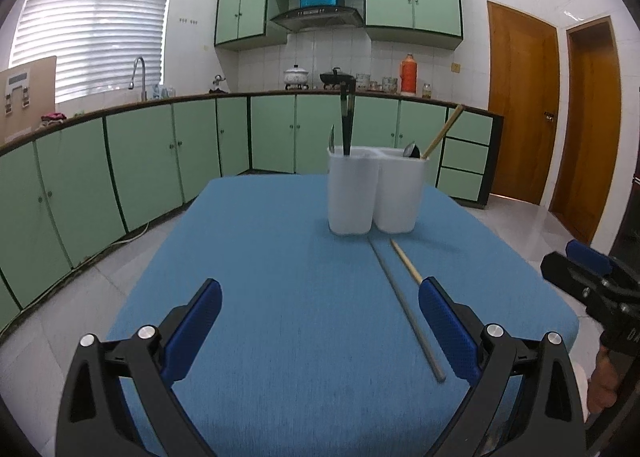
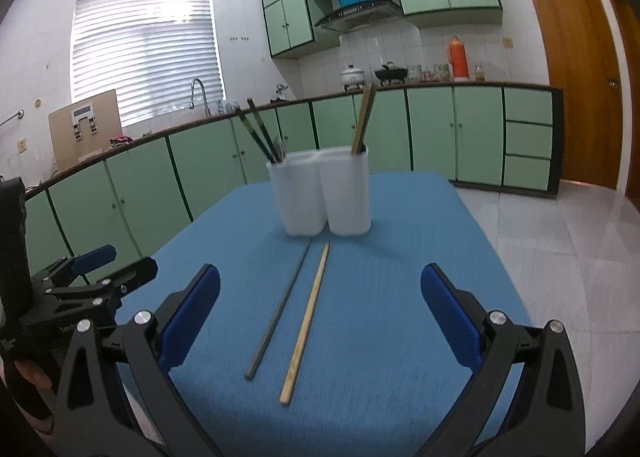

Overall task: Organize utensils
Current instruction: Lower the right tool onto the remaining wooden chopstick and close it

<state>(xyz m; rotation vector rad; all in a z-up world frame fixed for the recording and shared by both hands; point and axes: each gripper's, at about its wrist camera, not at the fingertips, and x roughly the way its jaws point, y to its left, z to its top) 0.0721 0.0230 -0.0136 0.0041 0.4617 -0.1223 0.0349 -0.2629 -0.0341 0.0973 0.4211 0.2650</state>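
Nearest the cameras, the left gripper (image 1: 320, 321) is hovering above the near part of the blue table (image 1: 260, 297) with its blue-padded fingers (image 1: 196, 321) spread wide and nothing between them. The right gripper (image 2: 320, 317) is likewise hanging over the table with its jaws standing far apart and empty; in the left wrist view it is showing at the right edge, off the table's side, with part of a hand (image 1: 604, 385) beneath it. Just ahead of both grippers, two loose chopsticks are lying on the blue surface, close beside each other but apart and nearly parallel, running from the near middle of the table toward the holder: a grey chopstick (image 2: 280, 307) on the left and a pale wooden chopstick (image 2: 307, 319) on the right. In the left wrist view the grey one is passing just inside the right finger, while the wooden one is disappearing behind that finger's tip. Beyond their far ends, a white two-compartment utensil holder (image 2: 320, 197) is standing upright on the far half of the table, close to the sticks' tips. Its left compartment is holding dark chopsticks (image 2: 260, 133) leaning left, together with what looks like a metal utensil; its right compartment is holding light wooden chopsticks (image 2: 364, 117) and a dark spoon-like piece that is too small to tell clearly. Behind the table, green cabinets (image 2: 200, 177) are lining the kitchen walls.
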